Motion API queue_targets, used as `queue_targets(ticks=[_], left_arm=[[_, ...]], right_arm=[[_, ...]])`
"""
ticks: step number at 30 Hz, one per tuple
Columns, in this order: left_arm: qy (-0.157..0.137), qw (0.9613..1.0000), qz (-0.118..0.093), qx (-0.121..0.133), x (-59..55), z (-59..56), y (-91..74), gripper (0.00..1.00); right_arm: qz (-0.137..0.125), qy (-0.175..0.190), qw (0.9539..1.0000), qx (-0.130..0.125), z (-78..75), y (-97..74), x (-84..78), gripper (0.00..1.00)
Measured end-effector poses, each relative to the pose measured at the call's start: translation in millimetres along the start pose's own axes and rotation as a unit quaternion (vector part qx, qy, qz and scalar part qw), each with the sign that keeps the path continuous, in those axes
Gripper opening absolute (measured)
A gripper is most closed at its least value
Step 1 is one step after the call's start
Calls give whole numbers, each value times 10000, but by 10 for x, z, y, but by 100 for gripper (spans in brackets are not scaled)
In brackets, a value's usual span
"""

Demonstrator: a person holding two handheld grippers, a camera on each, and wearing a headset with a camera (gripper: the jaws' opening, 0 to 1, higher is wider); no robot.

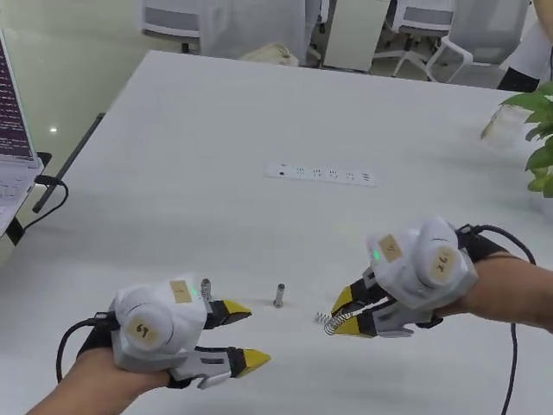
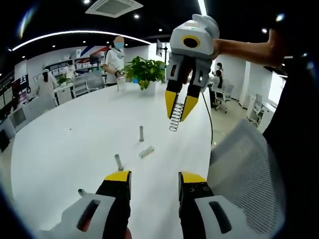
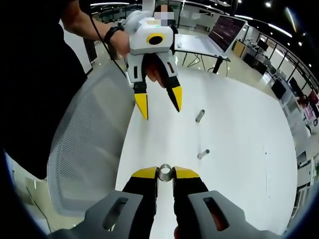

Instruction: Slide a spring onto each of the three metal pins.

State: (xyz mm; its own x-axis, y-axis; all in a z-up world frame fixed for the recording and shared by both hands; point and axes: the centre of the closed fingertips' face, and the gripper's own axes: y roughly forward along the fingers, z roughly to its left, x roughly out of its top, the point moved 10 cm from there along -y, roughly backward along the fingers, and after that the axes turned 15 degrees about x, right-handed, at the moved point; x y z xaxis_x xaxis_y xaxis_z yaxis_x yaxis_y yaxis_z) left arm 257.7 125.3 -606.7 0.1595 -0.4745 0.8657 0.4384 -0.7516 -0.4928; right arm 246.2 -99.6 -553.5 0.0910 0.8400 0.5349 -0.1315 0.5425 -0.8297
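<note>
My right claw (image 1: 341, 315) clamps a spring (image 1: 327, 322), left claw (image 1: 251, 333) gapes empty; next I must line it over the metal pin (image 1: 279, 295) just ahead.

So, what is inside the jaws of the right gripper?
A spring, clamped between the yellow tips of the right gripper. One end sticks out; the pinched coils are hidden by the tips.
</note>
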Motion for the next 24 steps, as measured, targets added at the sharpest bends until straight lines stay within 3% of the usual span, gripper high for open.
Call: queue_targets(ticks=[9, 15, 20, 24], left_arm=[[-187, 9988, 139, 430, -174, 169, -198, 38], [-351, 9965, 156, 742, -232, 319, -333, 42], [-447, 9951, 239, 854, -290, 398, -420, 48], [-519, 9934, 231, 996, -327, 449, -489, 48]], right_arm=[[45, 41, 9999, -90, -124, 42, -28, 9], [73, 81, 9998, -136, -182, 61, -56, 9], [233, 102, 9995, -194, -243, 78, -115, 8], [210, 159, 9994, -203, -274, 74, -132, 8]])
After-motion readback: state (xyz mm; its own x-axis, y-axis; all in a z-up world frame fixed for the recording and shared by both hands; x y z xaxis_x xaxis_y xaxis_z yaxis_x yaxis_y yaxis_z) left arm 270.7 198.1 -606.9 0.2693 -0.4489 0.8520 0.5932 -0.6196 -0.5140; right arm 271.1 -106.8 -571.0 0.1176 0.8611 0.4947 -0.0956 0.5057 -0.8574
